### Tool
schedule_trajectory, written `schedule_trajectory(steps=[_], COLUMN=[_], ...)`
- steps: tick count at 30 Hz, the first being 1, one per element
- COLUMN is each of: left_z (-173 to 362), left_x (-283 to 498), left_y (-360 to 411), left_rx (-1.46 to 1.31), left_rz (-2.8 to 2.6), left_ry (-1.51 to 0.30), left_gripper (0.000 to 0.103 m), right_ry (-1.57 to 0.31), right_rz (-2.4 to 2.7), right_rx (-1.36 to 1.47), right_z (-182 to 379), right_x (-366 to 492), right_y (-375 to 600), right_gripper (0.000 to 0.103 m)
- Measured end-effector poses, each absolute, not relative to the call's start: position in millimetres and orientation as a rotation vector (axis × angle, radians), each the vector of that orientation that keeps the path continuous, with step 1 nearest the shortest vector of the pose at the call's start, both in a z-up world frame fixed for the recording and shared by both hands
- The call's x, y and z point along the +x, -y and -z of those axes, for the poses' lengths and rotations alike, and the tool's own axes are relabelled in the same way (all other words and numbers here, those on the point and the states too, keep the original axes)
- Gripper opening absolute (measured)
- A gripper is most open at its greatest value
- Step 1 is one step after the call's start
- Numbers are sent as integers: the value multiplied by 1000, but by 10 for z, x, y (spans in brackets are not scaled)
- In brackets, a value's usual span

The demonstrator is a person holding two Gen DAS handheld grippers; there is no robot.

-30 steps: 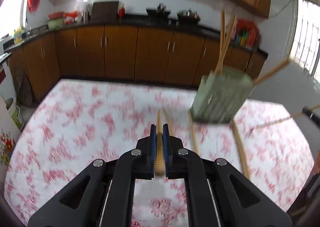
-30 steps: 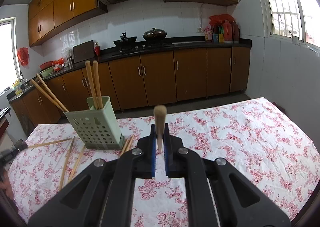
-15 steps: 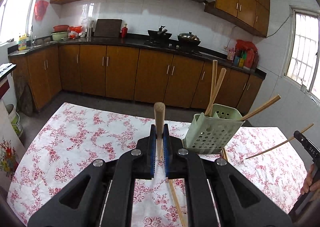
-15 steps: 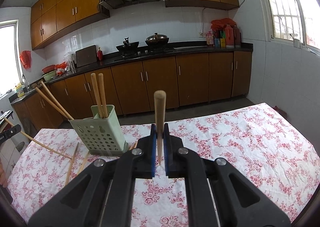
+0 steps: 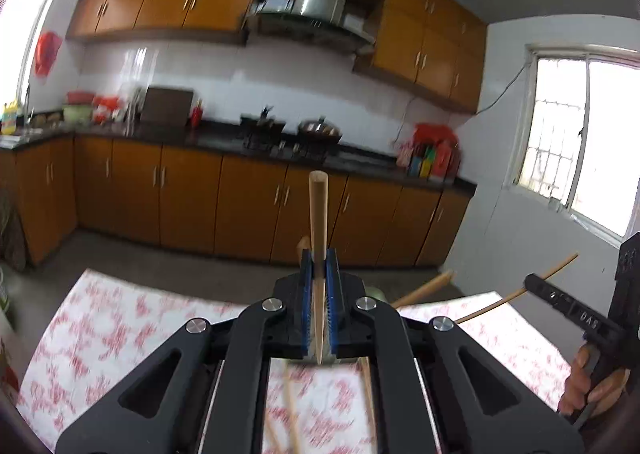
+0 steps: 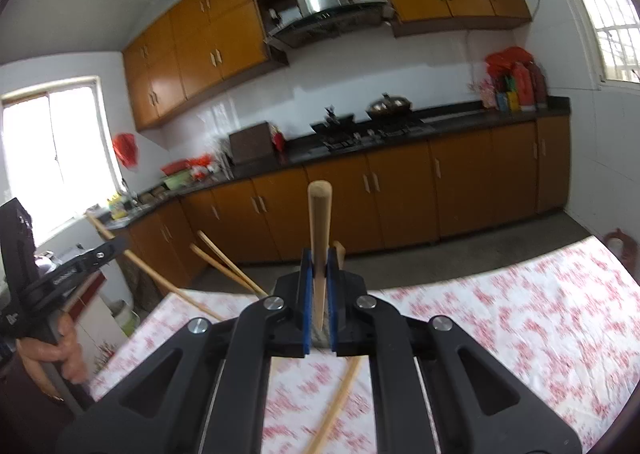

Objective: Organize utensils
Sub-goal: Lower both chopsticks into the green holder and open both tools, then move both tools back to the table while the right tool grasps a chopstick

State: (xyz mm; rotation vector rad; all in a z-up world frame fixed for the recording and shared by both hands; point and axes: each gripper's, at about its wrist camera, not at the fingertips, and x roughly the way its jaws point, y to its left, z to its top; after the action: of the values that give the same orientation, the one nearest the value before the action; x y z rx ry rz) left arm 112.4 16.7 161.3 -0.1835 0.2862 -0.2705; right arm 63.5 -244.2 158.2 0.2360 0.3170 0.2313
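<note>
**Two chopsticks clamped upright, one in each gripper**

While both views share the same kitchen, I take the left wrist first. My left gripper is clenched on a wooden chopstick; the blue pads press it from both sides, and it stands nearly upright, its thick rounded end topmost against the brown cabinets. Below my fingers lies the red-flowered tablecloth, blurred, with loose chopsticks lying on it between the black arms of the gripper. Just right of my fingers, two further sticks slant upward; what holds them is hidden behind my fingers. At the right edge my right gripper appears, pinching a thin chopstick, with the hand on its handle.

Right wrist view: my right gripper is likewise closed tight on its own chopstick, upright, thick end up. Two slanting sticks rise at the left of my fingers; their holder is almost wholly covered. One loose chopstick lies on the tablecloth under the gripper. At the left edge my left gripper shows, its stick running down toward the table's near corner, and the hand wraps its grip.
</note>
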Motion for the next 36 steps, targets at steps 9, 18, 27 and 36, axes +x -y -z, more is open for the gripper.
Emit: schedule_trajectory(steps=[9, 18, 27, 36], left_z=[-1874, -1396, -1195, -1439], left_x=[1543, 2065, 2100, 1662], left_y=[193, 348, 320, 0], left_rx=[-188, -198, -205, -274], left_rz=[202, 160, 198, 213], left_ry=[-145, -251, -320, -244], left_gripper=[7, 7, 7, 26], right_ry=[-269, -391, -408, -297], right_rz=[-214, -205, -188, -94], right_rx=[155, 146, 169, 235], right_z=[-1813, -1482, -1392, -1516], right_x=[1081, 1653, 1757, 1183], right_y=[2138, 2035, 2046, 2431], right_gripper=[8, 8, 11, 16])
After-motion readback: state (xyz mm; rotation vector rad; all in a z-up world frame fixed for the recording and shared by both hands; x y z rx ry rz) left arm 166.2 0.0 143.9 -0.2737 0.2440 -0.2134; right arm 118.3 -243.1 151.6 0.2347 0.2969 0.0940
